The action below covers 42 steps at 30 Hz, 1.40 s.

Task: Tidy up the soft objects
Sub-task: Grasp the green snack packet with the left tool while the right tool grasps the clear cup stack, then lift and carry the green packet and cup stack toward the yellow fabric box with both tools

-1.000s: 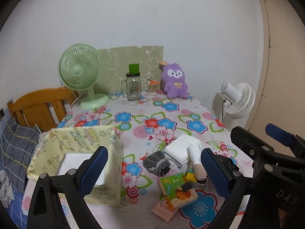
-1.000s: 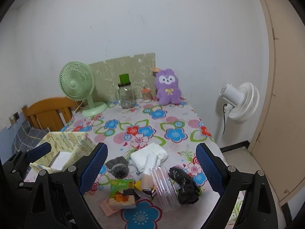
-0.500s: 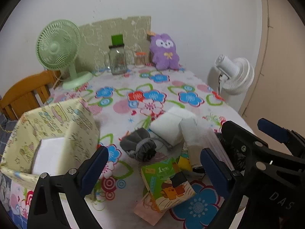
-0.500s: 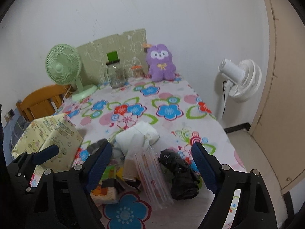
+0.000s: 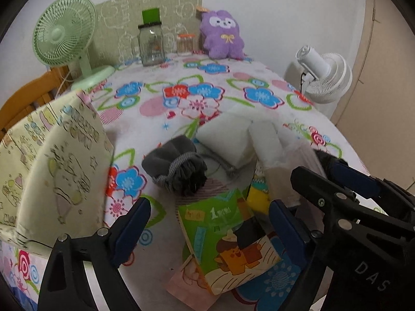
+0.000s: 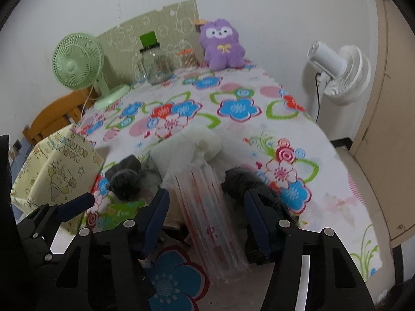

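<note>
On the flowered tabletop (image 5: 155,119), a grey pouch (image 5: 179,168) and yellow box (image 5: 52,160) crowd the green tissue pack (image 5: 228,235) lying between the spread left tool (image 5: 210,223); the right tool (image 6: 207,207), jaws just closing, straddles a clear plastic sleeve (image 6: 212,223) without pinching it.

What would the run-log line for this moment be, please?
left gripper: open over tissue pack | right gripper: closing, straddling clear sleeve | nothing gripped

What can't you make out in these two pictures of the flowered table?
- Inside of the yellow fabric bin: left wrist view, its own near wall hides it.
- Yellow item: left wrist view, mostly under the green tissue pack and the right hand-held gripper.
- Black bundle: right wrist view, blurred, partly behind a finger; what it is stays unclear.
- Clear plastic sleeve: right wrist view, motion blur hides its contents.
</note>
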{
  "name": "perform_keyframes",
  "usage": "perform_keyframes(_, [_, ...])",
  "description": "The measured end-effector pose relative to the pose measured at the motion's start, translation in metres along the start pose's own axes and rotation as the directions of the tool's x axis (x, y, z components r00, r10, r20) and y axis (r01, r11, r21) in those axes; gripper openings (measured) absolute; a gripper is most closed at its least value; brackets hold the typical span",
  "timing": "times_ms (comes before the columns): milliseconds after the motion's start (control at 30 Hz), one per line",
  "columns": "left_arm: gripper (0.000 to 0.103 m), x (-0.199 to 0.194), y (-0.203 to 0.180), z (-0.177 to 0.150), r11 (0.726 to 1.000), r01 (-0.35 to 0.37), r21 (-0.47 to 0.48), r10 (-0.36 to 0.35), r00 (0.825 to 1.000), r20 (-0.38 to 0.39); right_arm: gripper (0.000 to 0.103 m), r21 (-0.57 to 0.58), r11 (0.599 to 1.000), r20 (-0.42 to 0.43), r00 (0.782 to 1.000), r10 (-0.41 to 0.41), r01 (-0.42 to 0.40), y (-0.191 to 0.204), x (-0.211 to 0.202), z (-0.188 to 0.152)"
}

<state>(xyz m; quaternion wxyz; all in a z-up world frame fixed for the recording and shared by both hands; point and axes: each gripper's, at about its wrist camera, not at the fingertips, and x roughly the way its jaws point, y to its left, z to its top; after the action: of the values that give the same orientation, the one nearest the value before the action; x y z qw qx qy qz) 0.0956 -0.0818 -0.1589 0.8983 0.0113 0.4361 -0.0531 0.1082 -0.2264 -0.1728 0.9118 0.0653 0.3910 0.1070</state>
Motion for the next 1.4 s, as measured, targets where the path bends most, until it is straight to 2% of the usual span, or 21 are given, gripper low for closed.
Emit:
perform_keyframes(167, [0.09, 0.004, 0.0, -0.002, 1.0, 0.006, -0.003, -0.006, 1.0, -0.02, 0.047, 0.008, 1.0, -0.042, 0.999, 0.02, -0.019, 0.0, 0.01, -0.004])
perform_keyframes(300, [0.079, 0.006, -0.002, -0.002, 1.0, 0.03, 0.006, -0.03, 0.999, -0.029, 0.04, -0.003, 1.0, -0.044, 0.999, 0.026, -0.026, 0.003, 0.011, -0.004])
perform_keyframes(400, [0.075, 0.006, -0.002, -0.002, 0.999, 0.047, 0.007, -0.046, 0.998, -0.035, 0.039, -0.007, 1.0, -0.044, 0.999, 0.028, -0.028, 0.004, 0.012, -0.004])
perform_keyframes(700, [0.074, 0.003, -0.003, -0.008, 0.998, 0.051, 0.029, -0.05, 0.998, -0.046, 0.038, -0.01, 1.0, -0.045, 0.999, 0.028, -0.028, 0.006, 0.012, -0.003])
perform_keyframes(800, [0.062, 0.006, -0.006, -0.009, 0.998, 0.039, 0.047, -0.036, 0.997, -0.066, 0.038, -0.016, 0.999, -0.046, 0.999, 0.027, -0.028, 0.009, 0.011, -0.003])
perform_keyframes(833, [0.061, 0.007, -0.006, -0.01, 0.998, 0.041, 0.05, -0.038, 0.997, -0.067, 0.038, -0.018, 0.999, -0.047, 0.999, 0.027, -0.028, 0.009, 0.011, -0.003])
perform_keyframes(1033, [0.056, 0.004, -0.006, -0.007, 0.998, 0.04, 0.054, -0.037, 0.998, -0.055, 0.036, -0.023, 0.999, -0.042, 0.999, 0.022, -0.023, 0.012, 0.008, -0.001])
perform_keyframes(1400, [0.055, -0.015, -0.004, 0.007, 0.997, 0.02, 0.07, -0.021, 1.0, 0.013, 0.033, -0.054, 0.998, -0.014, 1.0, 0.022, -0.022, 0.023, -0.005, 0.008])
